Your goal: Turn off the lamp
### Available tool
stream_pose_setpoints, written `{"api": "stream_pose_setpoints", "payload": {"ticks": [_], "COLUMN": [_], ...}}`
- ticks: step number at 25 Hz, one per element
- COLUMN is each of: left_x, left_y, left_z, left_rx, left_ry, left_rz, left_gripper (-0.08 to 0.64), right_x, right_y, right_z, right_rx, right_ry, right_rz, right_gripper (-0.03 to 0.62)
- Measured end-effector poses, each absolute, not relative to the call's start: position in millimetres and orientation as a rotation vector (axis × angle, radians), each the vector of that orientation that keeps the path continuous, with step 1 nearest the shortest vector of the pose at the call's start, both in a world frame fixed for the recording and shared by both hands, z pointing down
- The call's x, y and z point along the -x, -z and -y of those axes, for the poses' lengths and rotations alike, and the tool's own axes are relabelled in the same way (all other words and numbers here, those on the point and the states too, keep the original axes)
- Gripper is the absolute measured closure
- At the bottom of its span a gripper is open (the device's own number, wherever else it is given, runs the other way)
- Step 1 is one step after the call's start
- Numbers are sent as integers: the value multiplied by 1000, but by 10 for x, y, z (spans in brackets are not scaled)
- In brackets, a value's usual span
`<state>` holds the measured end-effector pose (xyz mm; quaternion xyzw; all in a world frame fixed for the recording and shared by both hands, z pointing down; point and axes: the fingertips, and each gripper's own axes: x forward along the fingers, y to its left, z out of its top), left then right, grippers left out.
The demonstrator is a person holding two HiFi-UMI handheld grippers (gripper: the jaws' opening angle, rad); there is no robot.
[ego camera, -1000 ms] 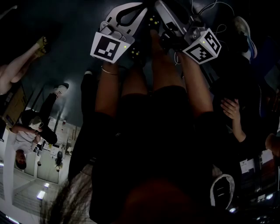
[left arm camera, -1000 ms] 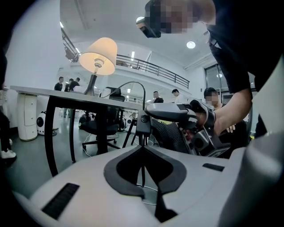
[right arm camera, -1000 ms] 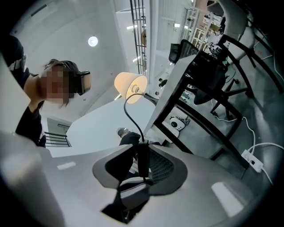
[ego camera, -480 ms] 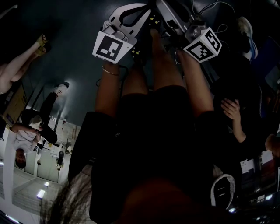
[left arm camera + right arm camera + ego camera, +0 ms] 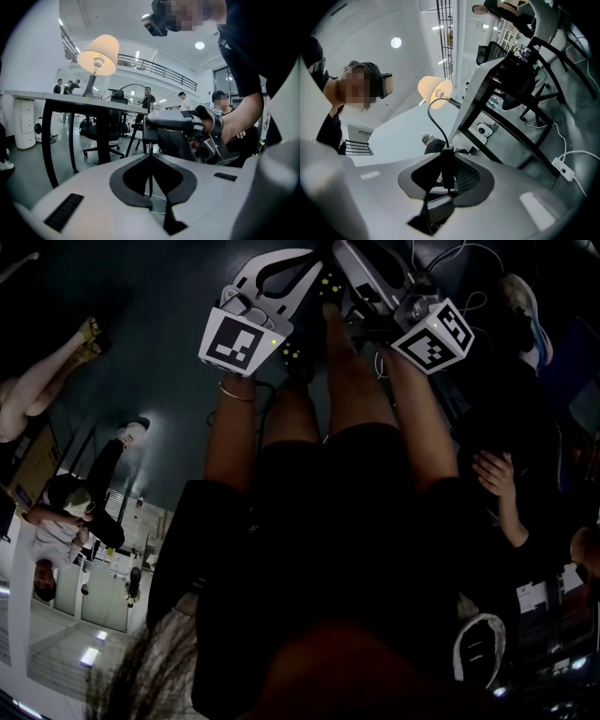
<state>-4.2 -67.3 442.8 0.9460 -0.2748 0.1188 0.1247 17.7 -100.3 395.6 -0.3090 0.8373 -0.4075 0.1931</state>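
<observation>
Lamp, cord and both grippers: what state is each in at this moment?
Lamp: on, shade glowing.
Left gripper: shut on the cord.
Right gripper: shut on the switch in the cord.

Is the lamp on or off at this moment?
On. The lamp has a warmly glowing shade in both gripper views.

The lamp (image 5: 97, 55) stands on a table (image 5: 70, 99), an office chair (image 5: 101, 132) behind. Its cord (image 5: 150, 180) lies in the left gripper (image 5: 151, 157), the switch (image 5: 446, 171) in the right gripper (image 5: 447, 154).
</observation>
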Motion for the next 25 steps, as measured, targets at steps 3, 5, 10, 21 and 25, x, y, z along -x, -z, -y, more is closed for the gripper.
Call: {"api": "stream_pose_setpoints", "payload": {"ticks": [3, 5, 10, 21, 25], "left_x": [51, 60, 69, 33, 44], "left_y": [-4414, -4406, -4415, -4429, -4423], "left_z": [662, 659, 665, 663, 661], "left_rx": [-2749, -2738, -2740, -2731, -2734], "left_ry": [-319, -309, -338, -309, -313], "left_rz": [812, 821, 843, 829, 819], "left_gripper": [545, 545, 545, 545, 545], "right_x": [-166, -162, -145, -188, -181], "right_y": [-3952, -3938, -3931, -3939, -3939], "right_z": [990, 991, 998, 993, 986], "right_rx": [859, 851, 852, 871, 870], "right_ry": [1145, 1141, 1113, 1116, 1119], "right_rz": [-2352, -2357, -2389, -2372, -2369], "right_gripper": [518, 518, 520, 520, 520]}}
